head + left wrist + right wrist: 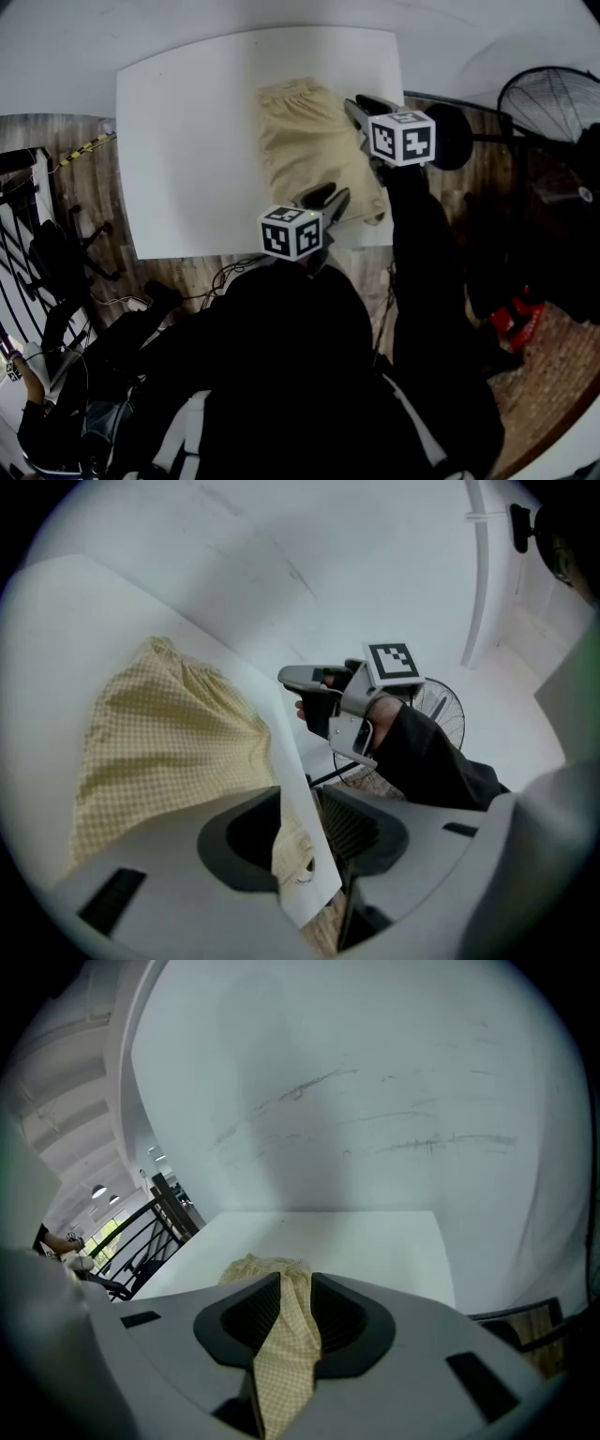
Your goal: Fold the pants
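Now: pants (309, 155) on table (187, 141), right gripper (356, 104) holding cloth.
Beige checked pants lie on the right part of the white table, gathered waistband toward the far edge. The right gripper pinches a lifted strip of the pants between its jaws. The left gripper (328, 194) hovers at the near table corner, jaws wide, gripping nothing. Each cube (403, 138) bears black-and-white square markers.

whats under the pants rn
The white table. The pants lie on its right part and cover the tabletop there, so nothing beneath shows. The right gripper pinches one edge.
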Tool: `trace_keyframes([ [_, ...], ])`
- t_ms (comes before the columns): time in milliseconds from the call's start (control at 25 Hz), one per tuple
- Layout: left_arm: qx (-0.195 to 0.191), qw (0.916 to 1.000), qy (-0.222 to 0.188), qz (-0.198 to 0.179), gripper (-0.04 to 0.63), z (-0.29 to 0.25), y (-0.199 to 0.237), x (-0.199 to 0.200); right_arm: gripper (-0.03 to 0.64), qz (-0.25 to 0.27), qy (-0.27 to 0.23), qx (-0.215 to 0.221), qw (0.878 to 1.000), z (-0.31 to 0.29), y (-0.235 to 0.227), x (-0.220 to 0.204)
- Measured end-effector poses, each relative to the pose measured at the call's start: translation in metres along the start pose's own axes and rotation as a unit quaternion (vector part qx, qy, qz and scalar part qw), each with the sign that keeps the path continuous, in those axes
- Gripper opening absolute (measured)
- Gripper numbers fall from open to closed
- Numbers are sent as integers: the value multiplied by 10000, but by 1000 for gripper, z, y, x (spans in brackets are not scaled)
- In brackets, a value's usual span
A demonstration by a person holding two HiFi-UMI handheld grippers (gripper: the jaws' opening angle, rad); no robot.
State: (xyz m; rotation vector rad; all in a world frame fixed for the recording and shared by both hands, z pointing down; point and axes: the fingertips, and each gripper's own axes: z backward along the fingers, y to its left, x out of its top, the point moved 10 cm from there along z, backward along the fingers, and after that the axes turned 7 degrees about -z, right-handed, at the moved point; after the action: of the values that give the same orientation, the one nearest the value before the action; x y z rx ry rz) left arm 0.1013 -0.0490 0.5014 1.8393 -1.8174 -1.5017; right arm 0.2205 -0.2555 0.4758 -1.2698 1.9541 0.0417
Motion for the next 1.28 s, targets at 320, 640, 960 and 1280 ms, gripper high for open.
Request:
trace_keyframes([
  [320, 490, 9971, -587, 57, 137, 29, 29, 37, 92, 171, 39, 44, 9998, -2, 11, 6],
  [640, 950, 9885, -1171, 92, 137, 53, 62, 75, 92, 289, 115, 112, 9995, -5, 10, 6],
  [960, 1567, 9769, -1450, -61, 137, 70, 103, 102, 91, 474, 304, 195, 9982, -22, 7, 4],
  [1280, 2059, 9701, -1217, -409, 137, 65, 135, 120, 91, 505, 374, 126, 9979, -45, 3, 1],
])
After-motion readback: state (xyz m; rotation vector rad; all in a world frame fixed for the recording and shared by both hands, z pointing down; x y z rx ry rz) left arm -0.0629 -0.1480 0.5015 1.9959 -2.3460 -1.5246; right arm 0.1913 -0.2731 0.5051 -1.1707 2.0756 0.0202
